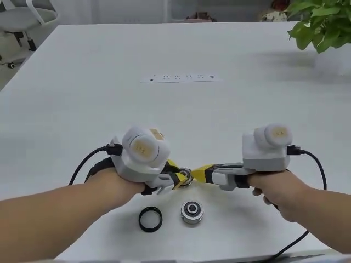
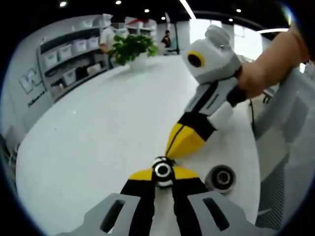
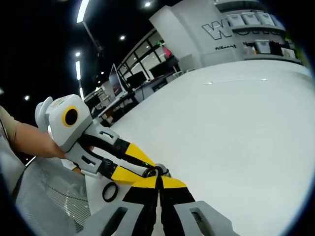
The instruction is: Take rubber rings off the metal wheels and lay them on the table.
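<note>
My left gripper (image 1: pixel 180 177) is shut on a small metal wheel (image 1: pixel 186 175) and holds it just above the white table (image 1: pixel 181 120). This wheel (image 2: pixel 163 170) still wears its black rubber ring, and my left gripper (image 2: pixel 163 173) clamps it from both sides. My right gripper (image 1: pixel 196 174) comes in from the right, and its yellow tips meet at the wheel's rim, shut on the rubber ring. In the right gripper view my right gripper (image 3: pixel 158 178) touches that wheel (image 3: pixel 161 171). A loose black ring (image 1: pixel 149 218) and a bare wheel (image 1: pixel 192 211) lie on the table below.
A flush socket strip (image 1: pixel 181 78) sits mid-table. A potted plant (image 1: pixel 323 22) stands at the far right corner, an office chair (image 1: pixel 27 13) beyond the far left. The table's front edge runs just below the loose ring and bare wheel. Cables trail from both grippers.
</note>
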